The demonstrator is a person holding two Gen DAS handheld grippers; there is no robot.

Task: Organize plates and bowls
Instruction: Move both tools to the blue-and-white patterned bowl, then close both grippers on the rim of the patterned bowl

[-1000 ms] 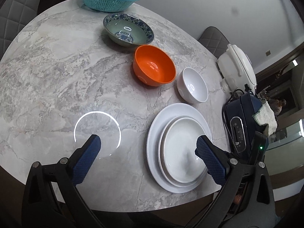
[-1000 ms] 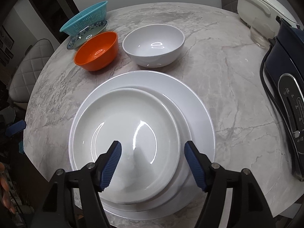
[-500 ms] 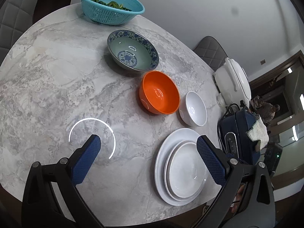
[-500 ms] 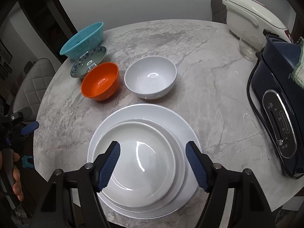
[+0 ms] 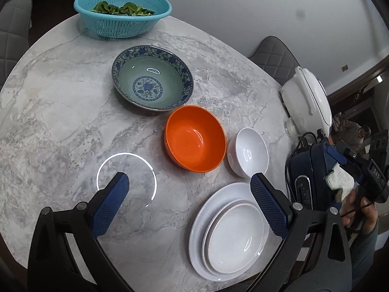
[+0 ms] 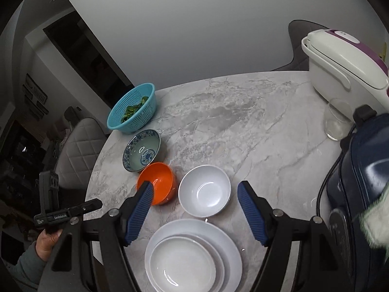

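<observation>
Fingers of both the left gripper (image 5: 187, 194) and right gripper (image 6: 194, 213) gape empty; plates (image 6: 192, 255) stacked at six o'clock, bowls (image 6: 204, 191) at twelve still unnested.

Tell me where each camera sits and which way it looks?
Left wrist: rides the left hand-held gripper, looking down at the marble table; its open blue fingers show, plus the person's other hand.
Right wrist: rides the right hand-held gripper, tilted down over the white bowl; open fingers and a hand show.
Shared: orange bowl, stacked plates, teal basket.
</observation>
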